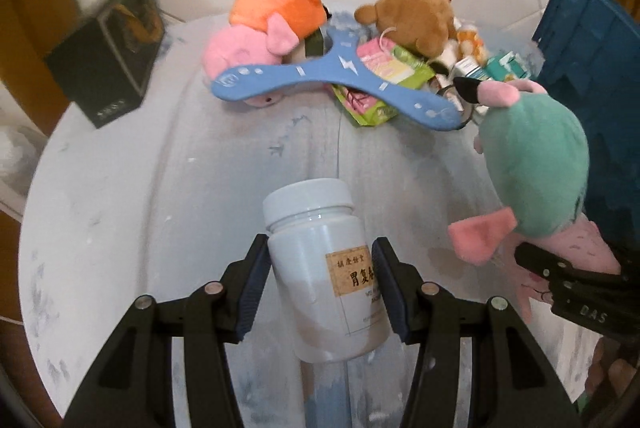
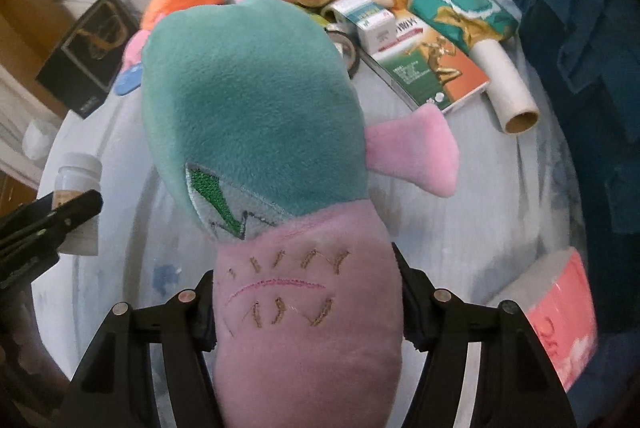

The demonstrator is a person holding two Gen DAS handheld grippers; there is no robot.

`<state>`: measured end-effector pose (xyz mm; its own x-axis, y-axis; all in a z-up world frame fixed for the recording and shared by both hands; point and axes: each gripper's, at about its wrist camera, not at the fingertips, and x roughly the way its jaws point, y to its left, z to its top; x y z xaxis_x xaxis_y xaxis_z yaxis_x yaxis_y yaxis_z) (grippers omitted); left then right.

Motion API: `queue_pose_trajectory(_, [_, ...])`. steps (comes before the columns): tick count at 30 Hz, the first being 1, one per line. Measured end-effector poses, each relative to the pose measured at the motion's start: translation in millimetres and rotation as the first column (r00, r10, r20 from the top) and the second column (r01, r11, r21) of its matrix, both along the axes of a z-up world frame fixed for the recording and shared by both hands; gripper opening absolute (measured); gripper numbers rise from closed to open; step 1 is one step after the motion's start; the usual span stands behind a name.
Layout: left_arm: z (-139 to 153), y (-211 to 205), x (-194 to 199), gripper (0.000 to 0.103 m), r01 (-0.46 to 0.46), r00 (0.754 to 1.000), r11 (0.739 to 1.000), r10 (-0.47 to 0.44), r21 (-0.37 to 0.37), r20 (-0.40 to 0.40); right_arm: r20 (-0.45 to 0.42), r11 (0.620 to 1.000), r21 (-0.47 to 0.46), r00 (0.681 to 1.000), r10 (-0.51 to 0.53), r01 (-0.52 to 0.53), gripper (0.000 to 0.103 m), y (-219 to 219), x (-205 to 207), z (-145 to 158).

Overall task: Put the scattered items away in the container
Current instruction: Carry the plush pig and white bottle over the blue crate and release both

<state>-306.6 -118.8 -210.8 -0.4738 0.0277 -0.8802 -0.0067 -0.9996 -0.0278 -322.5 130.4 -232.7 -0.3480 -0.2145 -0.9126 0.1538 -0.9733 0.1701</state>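
Observation:
My left gripper [image 1: 320, 244] is shut on a white bottle [image 1: 308, 204] with a tan label, pads pressing on both its sides, and holds it above the pale round table [image 1: 168, 196]. My right gripper [image 2: 304, 268] is shut on the pink lower end of a teal and pink plush toy [image 2: 256, 100], also lifted. In the left wrist view that plush toy [image 1: 536, 164] hangs at the right, in front of the blue container [image 1: 592, 48]. The right wrist view shows the left gripper [image 2: 52, 224] and the bottle [image 2: 78, 172] at the far left, and the container [image 2: 580, 28] along the right edge.
A pile lies at the table's far side: an orange plush [image 1: 276, 2], pink plush [image 1: 236, 50], brown bear [image 1: 412, 14], blue boomerang [image 1: 320, 76], green packets [image 1: 376, 104]. A black box [image 1: 108, 56] stands far left. Cartons [image 2: 432, 68], a paper roll [image 2: 508, 92] and a pink pack [image 2: 560, 316] lie near the container.

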Motion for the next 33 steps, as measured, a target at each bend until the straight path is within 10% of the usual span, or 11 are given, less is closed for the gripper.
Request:
queue_pose_trajectory(22, [100,30,154,0.051,0.129,0.966,0.992,-0.126,-0.001,-0.224,-0.317,0.996,0.020,0.945,-0.080,0.091,0.067,14,168,145])
queue_pose_trajectory(33, [176,124,183,0.051,0.310,0.898,0.951,-0.293,-0.002,-0.328,-0.460,0.976,0.040,0.871,-0.173,0.215,0.067,94,224,245])
